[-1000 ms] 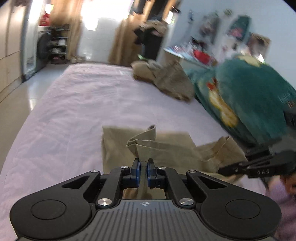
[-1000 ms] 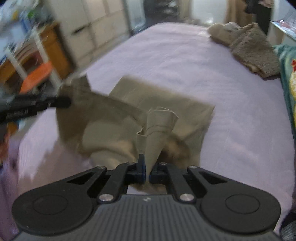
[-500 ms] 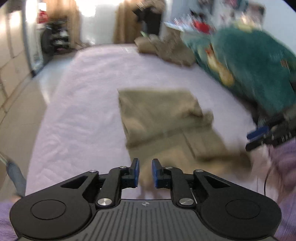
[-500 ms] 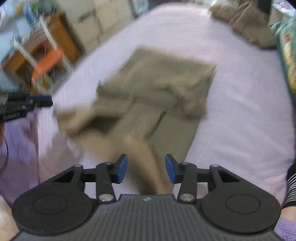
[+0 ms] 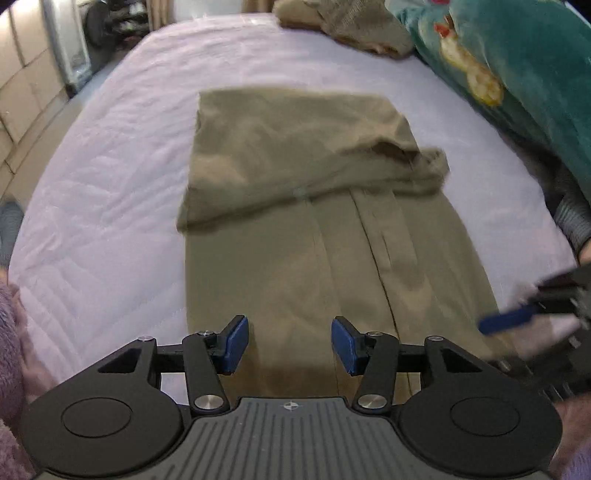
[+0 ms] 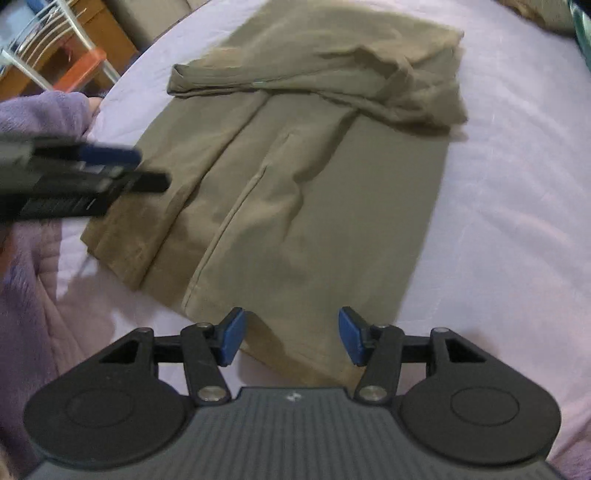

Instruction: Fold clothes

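An olive-khaki garment lies on the lilac bed sheet, its far part folded back over the near part with a rumpled fold edge. My left gripper hovers over the garment's near end, jaws opening, nothing between the blue pads. My right gripper hangs over the near edge of the same garment, jaws also opening and empty. Each gripper shows blurred in the other's view: the right gripper at the right edge, the left gripper at the left.
A teal blanket lies heaped along the bed's right side, and brown clothes pile at the far end. An orange stool and wooden furniture stand beside the bed. A person's purple fleece sleeve shows at the left.
Both grippers were shut on lifted folds of the garment; they have let go and opened. The cloth now lies flat on the bed, and both grippers have dropped toward its near end.
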`<act>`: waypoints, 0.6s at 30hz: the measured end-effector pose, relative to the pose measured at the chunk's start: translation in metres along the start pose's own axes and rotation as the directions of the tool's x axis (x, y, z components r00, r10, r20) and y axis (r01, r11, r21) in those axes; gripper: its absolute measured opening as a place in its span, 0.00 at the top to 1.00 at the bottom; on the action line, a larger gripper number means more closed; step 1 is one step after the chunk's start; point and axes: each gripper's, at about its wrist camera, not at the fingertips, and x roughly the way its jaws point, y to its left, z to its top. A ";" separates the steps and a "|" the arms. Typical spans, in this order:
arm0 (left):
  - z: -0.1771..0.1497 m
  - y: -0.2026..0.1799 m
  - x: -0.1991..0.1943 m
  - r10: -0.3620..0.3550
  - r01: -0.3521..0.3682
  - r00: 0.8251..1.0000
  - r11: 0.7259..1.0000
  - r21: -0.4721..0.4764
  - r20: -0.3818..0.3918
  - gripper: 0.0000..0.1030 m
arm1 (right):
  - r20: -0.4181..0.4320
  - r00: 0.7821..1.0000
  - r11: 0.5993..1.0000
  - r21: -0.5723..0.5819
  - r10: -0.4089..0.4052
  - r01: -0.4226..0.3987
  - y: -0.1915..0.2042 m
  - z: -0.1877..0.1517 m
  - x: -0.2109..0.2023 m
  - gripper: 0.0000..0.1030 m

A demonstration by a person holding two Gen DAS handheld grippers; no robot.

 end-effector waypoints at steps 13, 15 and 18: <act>0.057 0.025 0.026 0.107 -0.119 0.986 0.989 0.092 0.126 0.42 | 0.267 0.945 0.962 -0.140 -0.190 0.233 -0.028 0.082 -0.008 0.29; 0.057 0.026 0.037 0.095 -0.108 0.989 0.987 0.116 0.115 0.40 | 0.288 0.939 0.948 -0.196 -0.188 0.250 -0.028 0.084 -0.007 0.29; 0.053 0.032 0.048 0.110 -0.126 0.987 0.981 0.145 0.114 0.30 | 0.321 0.932 0.942 -0.225 -0.170 0.249 -0.033 0.091 -0.001 0.28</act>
